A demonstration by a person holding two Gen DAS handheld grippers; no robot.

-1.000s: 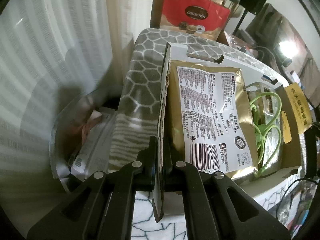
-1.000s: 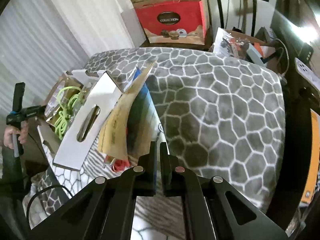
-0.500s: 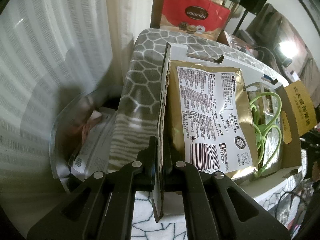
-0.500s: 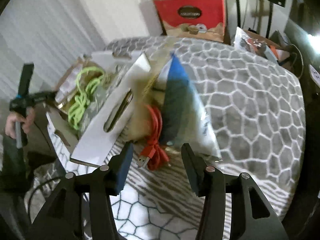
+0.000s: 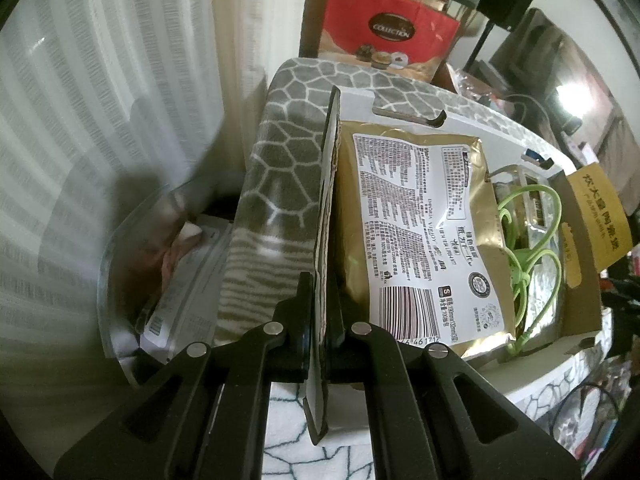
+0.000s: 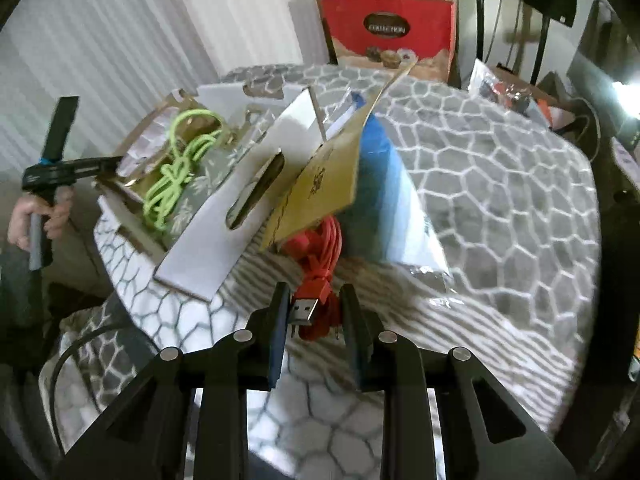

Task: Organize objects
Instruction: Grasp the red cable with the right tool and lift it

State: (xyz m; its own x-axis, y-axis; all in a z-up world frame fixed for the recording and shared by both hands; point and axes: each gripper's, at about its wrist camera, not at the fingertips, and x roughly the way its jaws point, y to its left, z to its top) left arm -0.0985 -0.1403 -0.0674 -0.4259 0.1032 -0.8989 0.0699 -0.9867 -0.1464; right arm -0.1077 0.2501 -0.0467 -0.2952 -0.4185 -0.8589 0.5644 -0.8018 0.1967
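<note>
Since the earlier frames the right gripper (image 6: 314,316) has slid across the bed toward the coiled orange-red USB cable (image 6: 320,264); its jaws opened wide and have just been closing again, with the cable's metal plug end between them. Whether the pads already press on the cable cannot be told; narrow gaps seem to remain on both sides. Left side unchanged.

Left to right:
- Left gripper (image 5: 320,332): clenched on the white cardboard side flap (image 5: 326,208) of the open cardboard box (image 5: 580,280), holding it upright at the left edge of the bed.
- Box contents: flat gold foil pouch with white printed label (image 5: 416,232), then a bright green looped cord (image 5: 528,236) toward the box's right wall.
- In the right wrist view: white box flap with slot handle (image 6: 236,216), tan flap, then the orange-red cable lying on the grey honeycomb-patterned blanket (image 6: 500,200) just right of the box, touching a blue-and-white plastic bag (image 6: 396,208).

Key relation: the cable bundle runs lengthwise away from the right gripper, plug end nearest, directly ahead between the fingertips. Right hand is plainly the nearer. Judgement: finish closing on the plug end, then lift and carry leftward over the flap into the box.
</note>
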